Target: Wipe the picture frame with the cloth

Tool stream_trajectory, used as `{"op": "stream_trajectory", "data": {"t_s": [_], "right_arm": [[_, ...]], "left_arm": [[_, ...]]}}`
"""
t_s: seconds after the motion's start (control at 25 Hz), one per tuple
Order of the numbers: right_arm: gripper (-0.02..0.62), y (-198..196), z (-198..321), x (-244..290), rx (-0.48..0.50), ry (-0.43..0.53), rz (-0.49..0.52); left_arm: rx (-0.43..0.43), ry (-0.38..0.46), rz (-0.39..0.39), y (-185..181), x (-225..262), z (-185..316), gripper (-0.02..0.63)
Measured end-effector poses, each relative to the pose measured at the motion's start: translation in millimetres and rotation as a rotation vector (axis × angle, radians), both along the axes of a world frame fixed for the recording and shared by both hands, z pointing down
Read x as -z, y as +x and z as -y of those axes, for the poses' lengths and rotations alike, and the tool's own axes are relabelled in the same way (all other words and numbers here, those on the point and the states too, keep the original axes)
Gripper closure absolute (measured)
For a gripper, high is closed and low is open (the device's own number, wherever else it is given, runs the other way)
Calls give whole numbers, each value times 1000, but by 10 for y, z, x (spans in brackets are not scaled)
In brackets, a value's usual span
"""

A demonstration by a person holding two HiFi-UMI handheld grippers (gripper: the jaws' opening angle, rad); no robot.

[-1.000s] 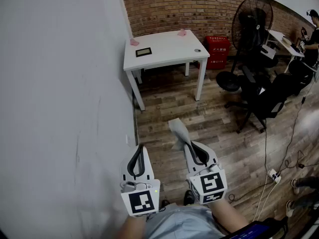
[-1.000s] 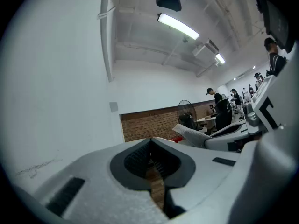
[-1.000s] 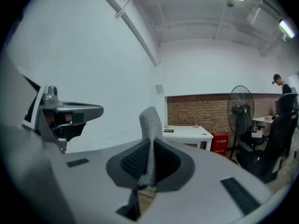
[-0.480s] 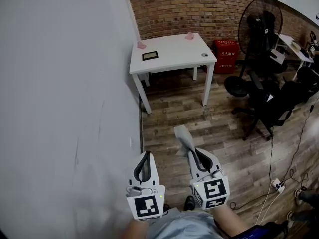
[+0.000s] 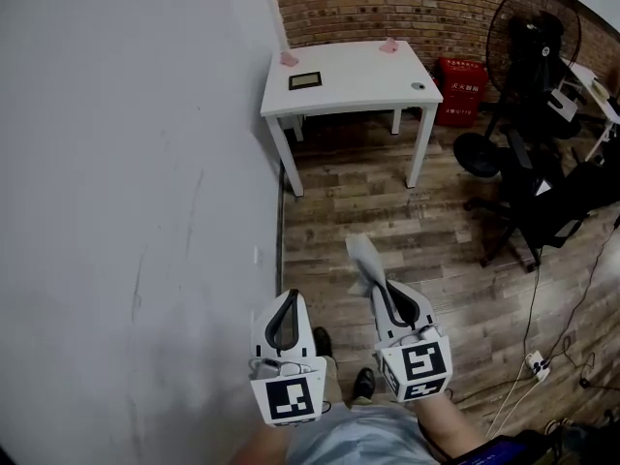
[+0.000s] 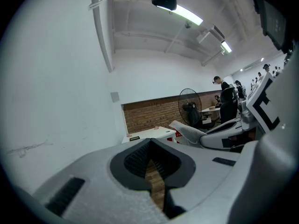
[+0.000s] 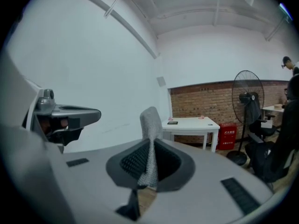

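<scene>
A small dark picture frame lies flat on the white table far ahead, near the table's left edge; the same picture frame shows tiny in the right gripper view. My right gripper is shut on a grey cloth, which sticks up past its jaws; the cloth fills the jaw gap. My left gripper is shut with nothing in it, held beside the right one over the wooden floor, close to the white wall. Both are several steps from the table.
A white wall runs along my left. Two small pink things sit at the table's back edge. A red box, a standing fan and black office chairs crowd the right. Cables and a power strip lie at the lower right.
The view has moved forward toward the table, which now sits higher and larger. Both grippers keep the same pose, the cloth still held in the right one.
</scene>
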State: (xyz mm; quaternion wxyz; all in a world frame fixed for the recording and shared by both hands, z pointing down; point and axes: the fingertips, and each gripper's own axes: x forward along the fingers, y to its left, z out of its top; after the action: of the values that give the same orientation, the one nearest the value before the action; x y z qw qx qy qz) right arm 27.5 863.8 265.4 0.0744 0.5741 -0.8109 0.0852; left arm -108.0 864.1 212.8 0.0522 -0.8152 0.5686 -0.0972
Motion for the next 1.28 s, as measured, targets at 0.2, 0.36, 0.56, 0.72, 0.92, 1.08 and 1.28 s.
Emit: {"op": "stream_trajectory", "data": {"t_s": [0.2,0.36,0.56,0.72,0.92,1.08,1.28], "right_arm": [[563,-47,403,-129,9,-45,-2],[563,-118,858,-210,13,-59,0],[563,-253,1537,-279,18,-71,-26],[563,-384,2066,-144,10,-45,-40],[563,-506,2626,42,-3,7,-73],[563,-575,2868,169,-19,33,-69],[563,-527,3048,171,-47,33,-64]], "left_arm": [[23,-38,-9,-104,-110,439,597],[25,-62,-15,-189,-230,926,597],[19,-60,-39,-300,-268,1650,597],[11,-27,-59,-425,-123,2187,597],[-6,27,-74,-519,72,2760,597],[-26,64,-64,-578,195,3030,597],[-49,82,-39,-559,187,3246,597]]}}
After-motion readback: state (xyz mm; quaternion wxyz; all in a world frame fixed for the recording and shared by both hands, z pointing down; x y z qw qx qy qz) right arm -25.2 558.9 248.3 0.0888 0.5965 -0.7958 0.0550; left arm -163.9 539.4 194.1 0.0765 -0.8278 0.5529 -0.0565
